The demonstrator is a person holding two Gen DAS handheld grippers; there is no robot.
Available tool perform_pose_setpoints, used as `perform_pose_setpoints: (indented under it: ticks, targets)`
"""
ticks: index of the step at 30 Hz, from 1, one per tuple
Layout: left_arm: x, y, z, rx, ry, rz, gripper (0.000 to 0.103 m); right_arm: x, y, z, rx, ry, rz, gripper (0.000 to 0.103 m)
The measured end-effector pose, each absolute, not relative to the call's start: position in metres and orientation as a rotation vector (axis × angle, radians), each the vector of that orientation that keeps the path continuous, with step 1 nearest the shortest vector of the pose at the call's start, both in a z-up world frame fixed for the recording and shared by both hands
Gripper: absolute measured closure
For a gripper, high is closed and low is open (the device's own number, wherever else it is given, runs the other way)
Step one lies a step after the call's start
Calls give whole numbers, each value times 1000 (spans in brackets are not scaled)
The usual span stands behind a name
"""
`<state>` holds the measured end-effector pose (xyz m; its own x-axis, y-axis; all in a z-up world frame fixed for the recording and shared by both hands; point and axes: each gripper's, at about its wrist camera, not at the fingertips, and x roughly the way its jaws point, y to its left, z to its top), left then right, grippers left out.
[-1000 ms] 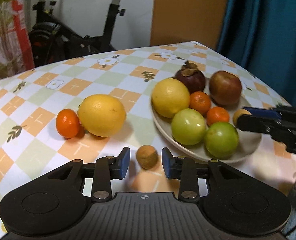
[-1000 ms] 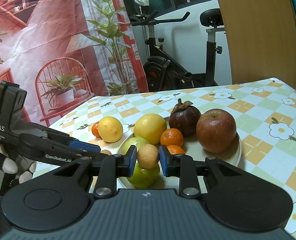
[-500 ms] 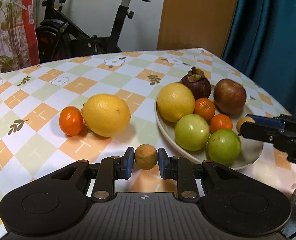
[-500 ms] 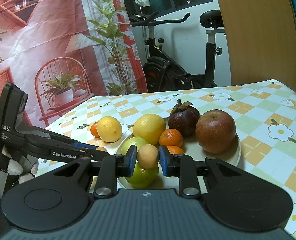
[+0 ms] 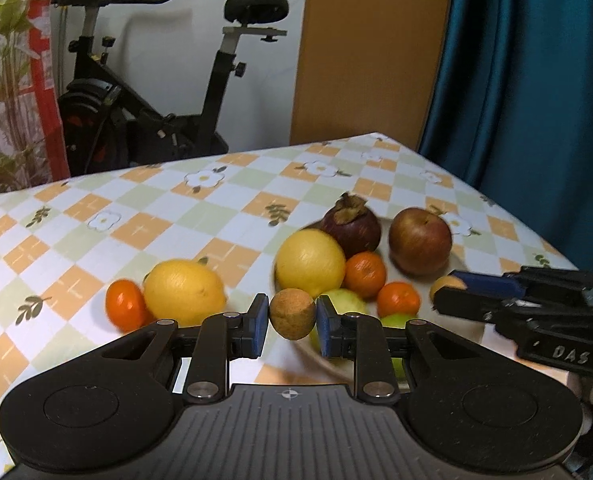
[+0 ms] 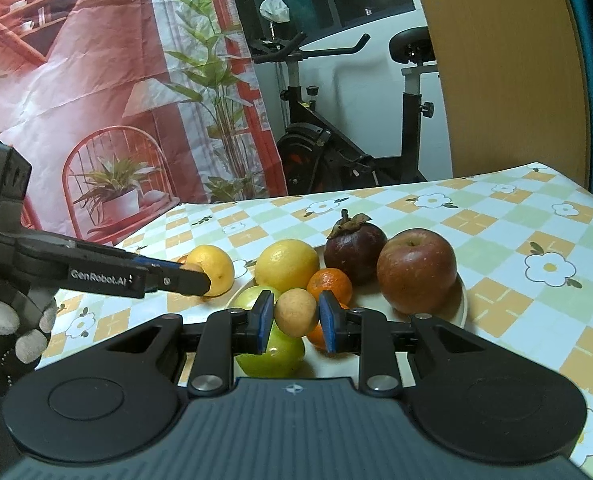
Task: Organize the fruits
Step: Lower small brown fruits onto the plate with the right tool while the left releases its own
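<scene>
1. Lifted since 1 second ago, my left gripper (image 5: 292, 318) now carries its small round tan longan (image 5: 292, 313) clear of the checkered tablecloth (image 5: 144, 216), pads clenched on both sides.
2. My right gripper (image 6: 297, 317) hovers above the cream plate (image 6: 458, 300), clamping a second small tan longan (image 6: 296, 312) between its blue pads.
3. 1 yellow lemon (image 5: 184, 292) and 1 small orange mandarin (image 5: 123, 309) sit off the plate.

Checkered table (image 5: 224, 216) with plate (image 6: 458, 300), lemon (image 5: 184, 292), tangerine (image 5: 124, 310).
</scene>
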<state>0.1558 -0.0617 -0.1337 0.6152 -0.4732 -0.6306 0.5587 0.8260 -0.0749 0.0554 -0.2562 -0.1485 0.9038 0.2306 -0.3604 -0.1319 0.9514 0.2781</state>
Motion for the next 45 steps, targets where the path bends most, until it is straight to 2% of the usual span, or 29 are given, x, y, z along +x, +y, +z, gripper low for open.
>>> perform_pose_setpoints:
  ticks: [23, 45]
  targets:
    - [164, -116, -128, 140, 683, -733, 76, 56, -293, -163, 359, 415, 21, 76]
    - [185, -162, -151, 215, 757, -756, 76, 69, -280, -167, 251, 457, -3, 76]
